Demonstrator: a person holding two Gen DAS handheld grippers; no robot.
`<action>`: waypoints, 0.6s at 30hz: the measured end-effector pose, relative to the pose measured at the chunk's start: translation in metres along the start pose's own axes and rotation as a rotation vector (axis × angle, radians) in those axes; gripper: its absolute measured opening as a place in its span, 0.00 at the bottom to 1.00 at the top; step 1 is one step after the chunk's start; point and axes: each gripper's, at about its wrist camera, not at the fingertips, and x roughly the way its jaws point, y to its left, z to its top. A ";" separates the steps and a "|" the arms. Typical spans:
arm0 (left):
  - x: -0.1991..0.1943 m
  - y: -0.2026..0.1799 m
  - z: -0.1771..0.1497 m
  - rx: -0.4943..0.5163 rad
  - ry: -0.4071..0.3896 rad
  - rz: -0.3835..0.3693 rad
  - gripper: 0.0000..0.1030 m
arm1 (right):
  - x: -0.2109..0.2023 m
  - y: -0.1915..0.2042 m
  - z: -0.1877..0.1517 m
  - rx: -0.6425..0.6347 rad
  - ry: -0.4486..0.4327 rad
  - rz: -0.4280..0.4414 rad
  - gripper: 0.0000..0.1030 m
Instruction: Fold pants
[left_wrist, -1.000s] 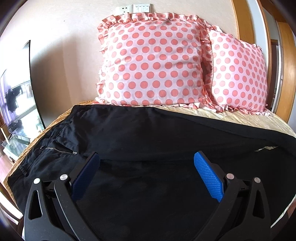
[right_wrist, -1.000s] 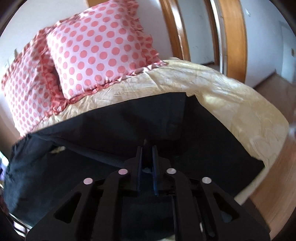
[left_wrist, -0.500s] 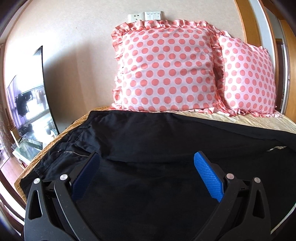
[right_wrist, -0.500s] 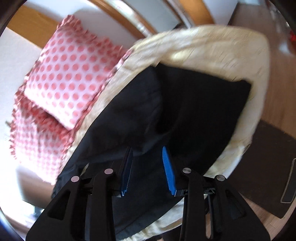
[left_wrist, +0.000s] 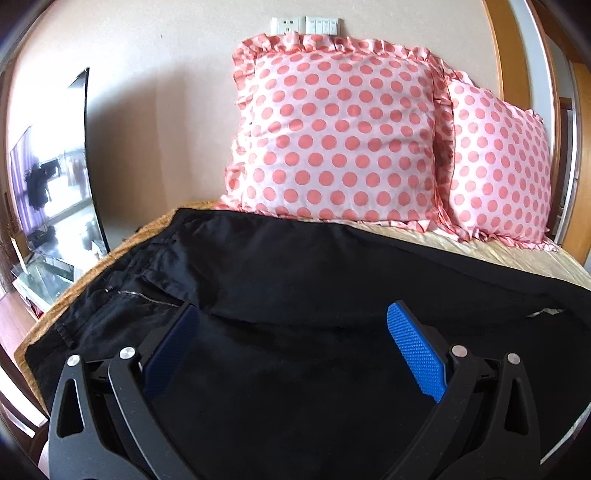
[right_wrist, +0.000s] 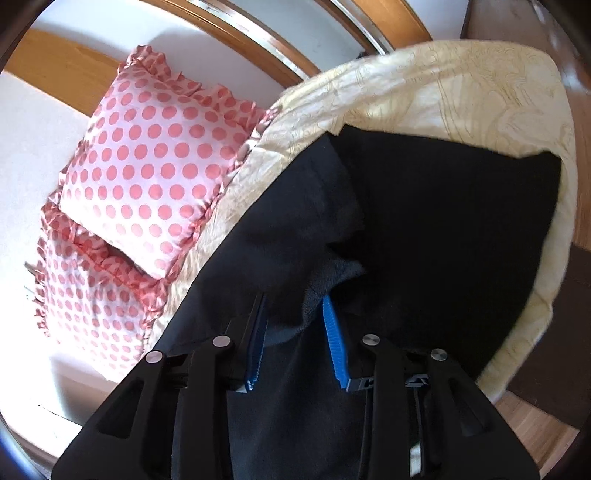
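Black pants (left_wrist: 295, 266) lie spread across the bed, with the waist and zipper (left_wrist: 147, 297) at the left. My left gripper (left_wrist: 291, 308) hovers over the middle of the pants, its blue pads wide open and nothing between them. In the right wrist view the pants' leg end (right_wrist: 443, 221) reaches the bed's far edge. My right gripper (right_wrist: 294, 297) is rolled to one side and its jaws are closing. A raised fold of the pants sits between them against the right pad (right_wrist: 334, 339), and a narrow gap shows.
Two pink polka-dot pillows (left_wrist: 332, 129) (left_wrist: 498, 166) lean on the wall behind the pants. The yellow bed cover (right_wrist: 443, 81) shows around the leg end. A TV screen (left_wrist: 55, 184) stands left of the bed. Wooden floor (right_wrist: 535, 435) lies beyond the right edge.
The left gripper drifted left, so the pillows sit further right in its view. The right gripper rolled, let go of the fabric it pinched, and its jaws are narrowing again.
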 end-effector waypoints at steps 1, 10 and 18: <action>0.002 0.001 0.000 -0.006 0.013 -0.008 0.98 | 0.003 0.000 0.001 -0.005 -0.008 -0.002 0.07; 0.020 0.021 0.025 -0.008 0.052 0.019 0.98 | -0.048 -0.011 -0.006 -0.022 -0.186 0.002 0.03; 0.106 0.034 0.094 0.012 0.157 0.021 0.98 | -0.031 -0.019 -0.010 -0.033 -0.134 -0.044 0.03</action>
